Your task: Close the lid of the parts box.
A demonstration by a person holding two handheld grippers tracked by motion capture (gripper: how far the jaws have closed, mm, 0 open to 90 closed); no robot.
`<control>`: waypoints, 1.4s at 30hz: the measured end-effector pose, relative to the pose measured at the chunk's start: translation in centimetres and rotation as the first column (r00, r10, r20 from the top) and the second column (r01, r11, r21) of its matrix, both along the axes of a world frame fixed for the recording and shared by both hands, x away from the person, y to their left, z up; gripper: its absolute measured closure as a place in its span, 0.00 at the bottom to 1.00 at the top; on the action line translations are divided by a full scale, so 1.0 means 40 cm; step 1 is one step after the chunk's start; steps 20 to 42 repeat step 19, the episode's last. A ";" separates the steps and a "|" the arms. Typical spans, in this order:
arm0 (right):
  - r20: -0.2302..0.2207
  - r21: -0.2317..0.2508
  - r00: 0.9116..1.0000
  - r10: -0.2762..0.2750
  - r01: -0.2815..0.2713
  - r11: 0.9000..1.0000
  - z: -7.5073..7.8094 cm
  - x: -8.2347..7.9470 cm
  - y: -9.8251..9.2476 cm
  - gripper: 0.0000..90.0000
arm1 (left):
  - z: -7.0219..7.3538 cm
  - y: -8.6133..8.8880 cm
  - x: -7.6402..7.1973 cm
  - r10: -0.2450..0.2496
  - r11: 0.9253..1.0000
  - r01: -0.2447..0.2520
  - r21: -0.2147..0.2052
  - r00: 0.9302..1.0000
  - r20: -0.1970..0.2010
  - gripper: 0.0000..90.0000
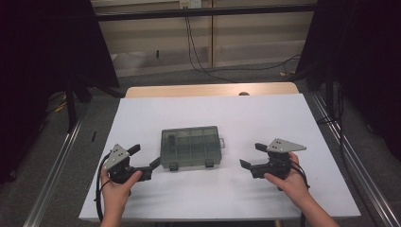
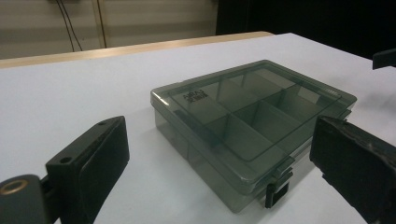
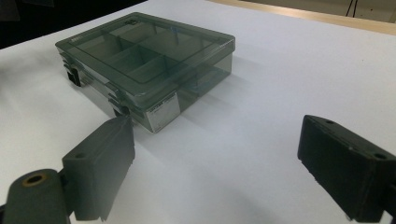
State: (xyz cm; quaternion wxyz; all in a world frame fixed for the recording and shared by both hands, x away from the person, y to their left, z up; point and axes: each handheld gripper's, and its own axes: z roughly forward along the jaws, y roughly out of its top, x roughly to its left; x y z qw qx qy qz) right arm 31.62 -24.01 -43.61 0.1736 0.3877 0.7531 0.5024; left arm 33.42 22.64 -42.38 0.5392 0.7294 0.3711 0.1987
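Observation:
A smoky, see-through compartment box (image 1: 191, 146) lies flat in the middle of the white sheet, lid closed, with two black latches on its near side. My left gripper (image 1: 144, 156) is open just left of the box's near corner, held in a hand. My right gripper (image 1: 252, 155) is open a short way right of the box, also held in a hand. In the left gripper view the box (image 2: 252, 112) lies ahead, between the spread jaws of the left gripper (image 2: 219, 140). In the right gripper view the box (image 3: 144, 51) sits ahead and to the left of the right gripper (image 3: 219, 154), apart from it.
A white sheet (image 1: 213, 113) covers the table; a strip of bare wood (image 1: 213, 90) shows at the far edge. Black curtains hang on both sides, metal rails run along the floor, and cables (image 1: 198, 52) lie behind the table.

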 end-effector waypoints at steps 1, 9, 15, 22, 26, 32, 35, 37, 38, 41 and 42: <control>0.001 -0.001 1.000 0.000 0.000 1.000 -0.001 -0.001 -0.002 0.12 | -0.001 0.001 -0.001 -0.002 1.000 0.002 -0.008 1.000 0.001 0.06; 0.004 0.004 1.000 -0.006 0.006 1.000 0.000 -0.013 -0.020 0.12 | -0.006 0.006 -0.008 -0.005 1.000 0.005 -0.015 1.000 0.003 0.05; 0.002 0.009 1.000 -0.016 0.016 1.000 -0.005 -0.023 -0.034 0.12 | -0.003 0.010 -0.018 -0.012 1.000 0.012 -0.016 1.000 0.013 0.05; 0.009 0.017 1.000 -0.021 0.021 1.000 -0.007 -0.026 -0.043 0.12 | -0.005 0.005 -0.015 -0.017 1.000 0.017 -0.025 1.000 0.013 0.05; 0.009 0.017 1.000 -0.021 0.021 1.000 -0.007 -0.026 -0.043 0.12 | -0.005 0.005 -0.015 -0.017 1.000 0.017 -0.025 1.000 0.013 0.05; 0.009 0.017 1.000 -0.021 0.021 1.000 -0.007 -0.026 -0.043 0.12 | -0.005 0.005 -0.015 -0.017 1.000 0.017 -0.025 1.000 0.013 0.05; 0.009 0.017 1.000 -0.021 0.021 1.000 -0.007 -0.026 -0.043 0.12 | -0.005 0.005 -0.015 -0.017 1.000 0.017 -0.025 1.000 0.013 0.05; 0.009 0.017 1.000 -0.021 0.021 1.000 -0.007 -0.026 -0.043 0.12 | -0.005 0.005 -0.015 -0.017 1.000 0.017 -0.025 1.000 0.013 0.05; 0.009 0.017 1.000 -0.021 0.021 1.000 -0.007 -0.026 -0.043 0.12 | -0.005 0.005 -0.015 -0.017 1.000 0.017 -0.025 1.000 0.013 0.05; 0.009 0.017 1.000 -0.021 0.021 1.000 -0.007 -0.026 -0.043 0.12 | -0.005 0.005 -0.015 -0.017 1.000 0.017 -0.025 1.000 0.013 0.05; 0.009 0.017 1.000 -0.021 0.021 1.000 -0.007 -0.026 -0.043 0.12 | -0.005 0.005 -0.015 -0.017 1.000 0.017 -0.025 1.000 0.013 0.05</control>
